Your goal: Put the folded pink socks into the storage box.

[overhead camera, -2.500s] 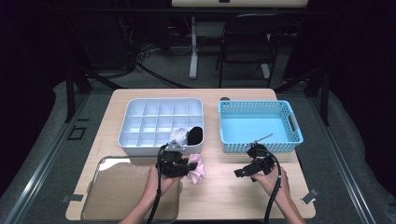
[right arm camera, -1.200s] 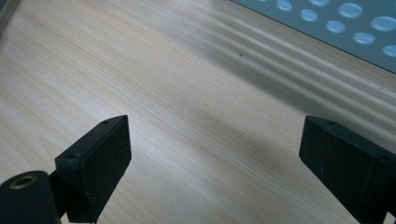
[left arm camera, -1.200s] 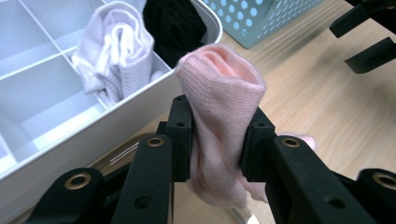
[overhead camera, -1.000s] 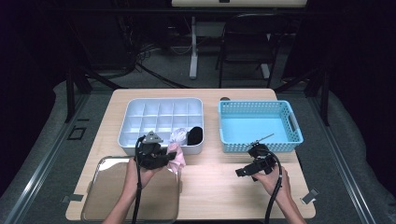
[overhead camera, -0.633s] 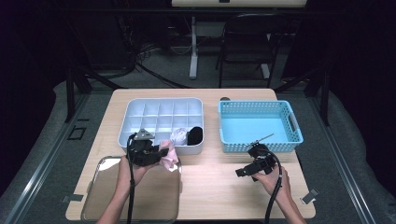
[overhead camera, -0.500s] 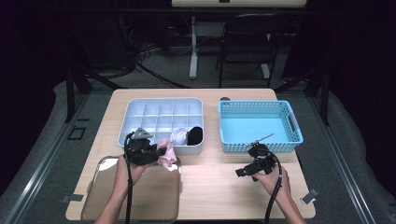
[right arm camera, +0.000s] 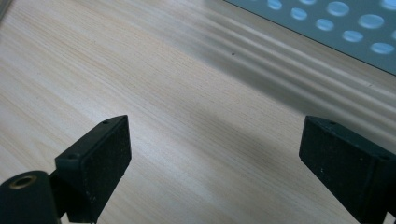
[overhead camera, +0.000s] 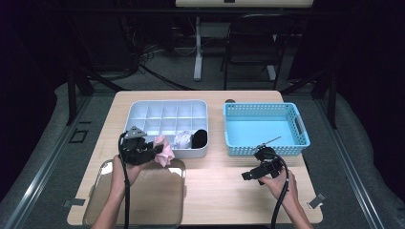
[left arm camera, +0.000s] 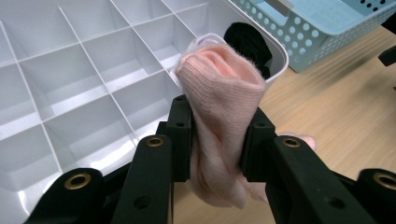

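Observation:
My left gripper (overhead camera: 154,150) (left arm camera: 217,140) is shut on a rolled pink sock (overhead camera: 165,150) (left arm camera: 219,107), held just in front of the near edge of a white compartment tray (overhead camera: 165,107) (left arm camera: 56,74). The tray's near right cells hold a white sock (overhead camera: 182,140) and a black sock (overhead camera: 199,138) (left arm camera: 247,39). My right gripper (overhead camera: 247,176) (right arm camera: 212,168) rests low over the bare wood near the table's front right, jaws wide open with nothing between them.
A light blue perforated basket (overhead camera: 296,125) (left arm camera: 327,28) stands right of the compartment tray, with a thin stick at its near rim. A shiny metal tray (overhead camera: 157,200) lies at the table's front left, under the left forearm.
My left gripper has carried the pink sock leftward from the table's middle and a little up, to the compartment tray's near edge. The right gripper has stayed in place.

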